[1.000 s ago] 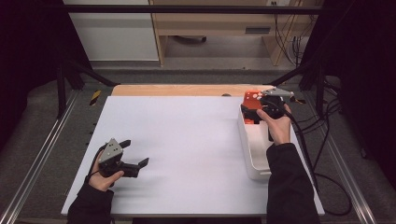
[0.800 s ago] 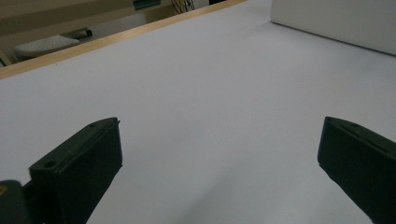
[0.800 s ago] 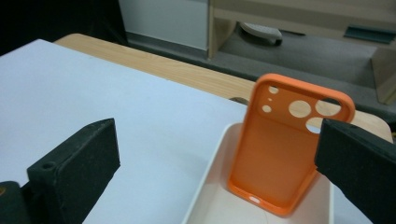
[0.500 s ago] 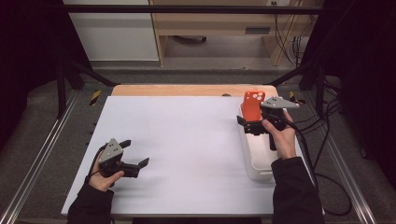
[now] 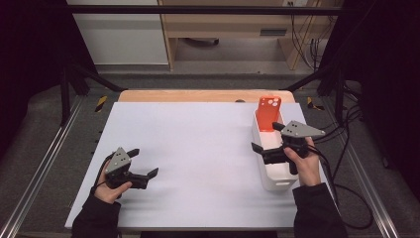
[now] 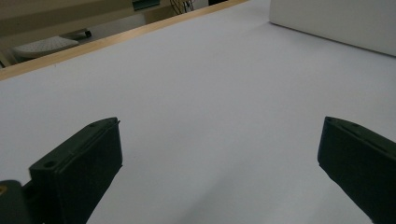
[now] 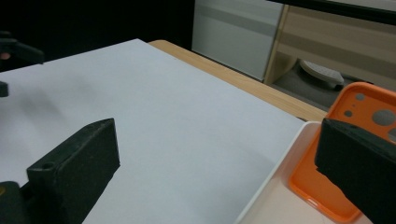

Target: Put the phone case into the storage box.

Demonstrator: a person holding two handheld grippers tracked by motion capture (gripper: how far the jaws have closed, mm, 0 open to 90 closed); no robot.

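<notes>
Our right hand-held gripper [image 5: 267,141] hangs over the near half of the long white plastic bin [image 5: 275,179] at the right side of the tabletop, jaws spread wide and gripping nothing. In the right gripper view we look between those two black jaws: the bin's white rim [image 7: 275,186] runs up between them, and the orange phone case with round camera cut-outs [image 7: 359,116] sits just past the right-hand jaw. From the high view that orange phone case [image 5: 269,113] leans upright against the far end of the bin, its top edge poking above the rim, clear of the jaws. The grey three-cornered plate [image 5: 300,129] tops this gripper, and a black cable [image 5: 341,196] trails off its right side to the floor.

Over on the left, our left hand-held gripper [image 5: 146,163] rests low at the near left part of the white tabletop [image 5: 198,148], jaws also wide apart and empty, pointing right. In the left gripper view there is bare white surface between the jaws, with the white side of the bin [image 6: 336,23] at far right.

Beyond the tabletop's pale wooden far edge [image 5: 198,95] stands a light wood cabinet [image 5: 233,29].
</notes>
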